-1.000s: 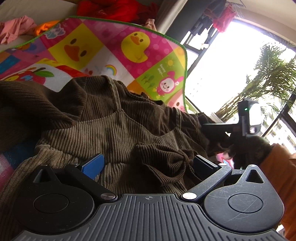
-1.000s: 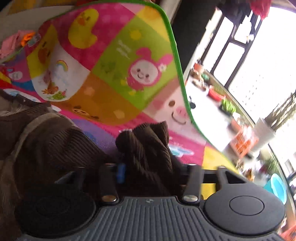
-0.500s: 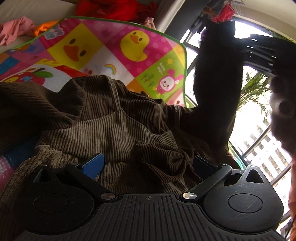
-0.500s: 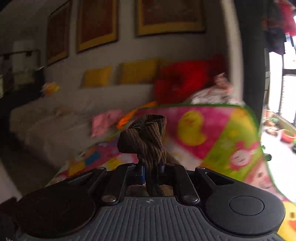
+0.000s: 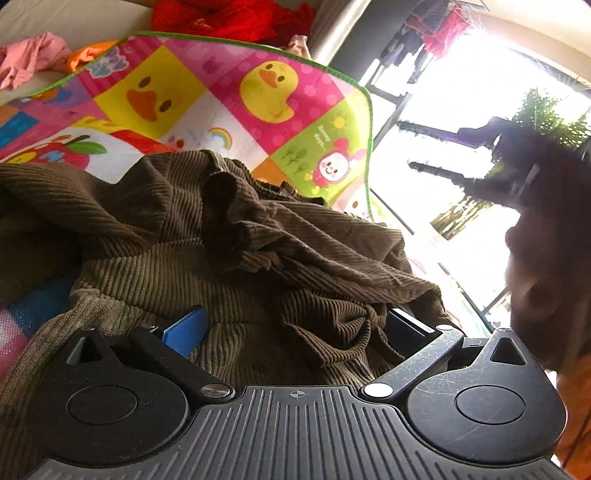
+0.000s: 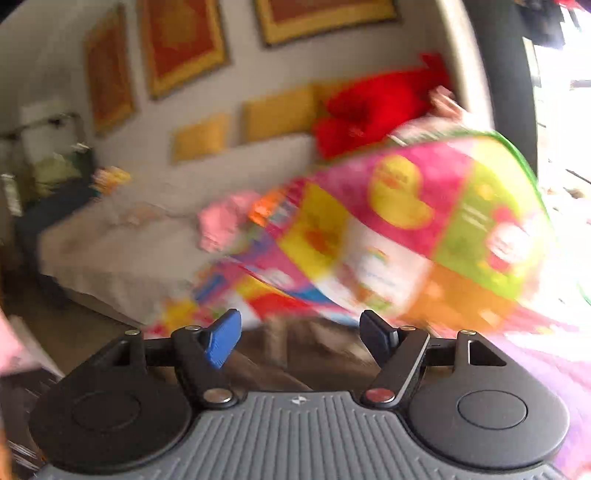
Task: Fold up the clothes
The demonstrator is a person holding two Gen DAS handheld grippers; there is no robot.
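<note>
A brown corduroy garment lies crumpled on a colourful cartoon play mat. My left gripper is open, its fingers spread wide and resting on the garment's near folds. My right gripper is open and empty, held above the mat; that view is motion-blurred. The right gripper also shows as a dark blurred shape at the right edge of the left wrist view. A strip of brown cloth lies just below the right fingers.
A beige sofa with yellow cushions, a red garment and a pink garment stands behind the mat. A bright window with plants is at the right.
My right gripper let go of the brown sleeve it held up; the sleeve has dropped across the garment. The right gripper has swung away. My left gripper has stayed in place.
</note>
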